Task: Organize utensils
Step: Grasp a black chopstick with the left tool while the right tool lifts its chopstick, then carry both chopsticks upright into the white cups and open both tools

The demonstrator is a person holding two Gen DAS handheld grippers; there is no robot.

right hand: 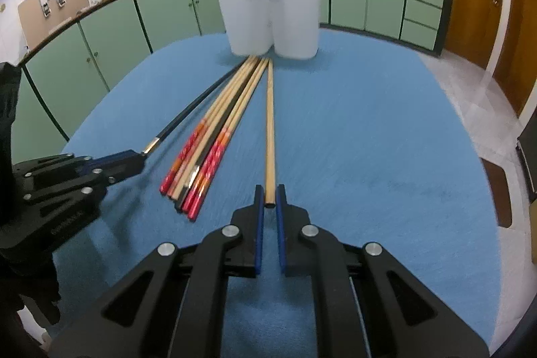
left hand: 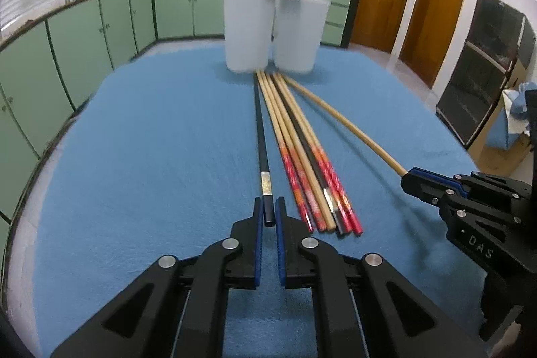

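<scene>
Nearest us, each hand-held gripper, left (left hand: pixel 269 210) and right (right hand: pixel 269 195), pinches one chopstick end, black chopstick (left hand: pixel 261 136) and wooden chopstick (right hand: pixel 269 123), mid-frame; such end-grips may let the sticks pivot or slip.

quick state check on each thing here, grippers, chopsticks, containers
left gripper: shut on black chopstick
right gripper: shut on plain wooden chopstick
chopstick bundle: lying loose on blue cloth
two white containers: upright, side by side, dark utensil tops above the rims
</scene>
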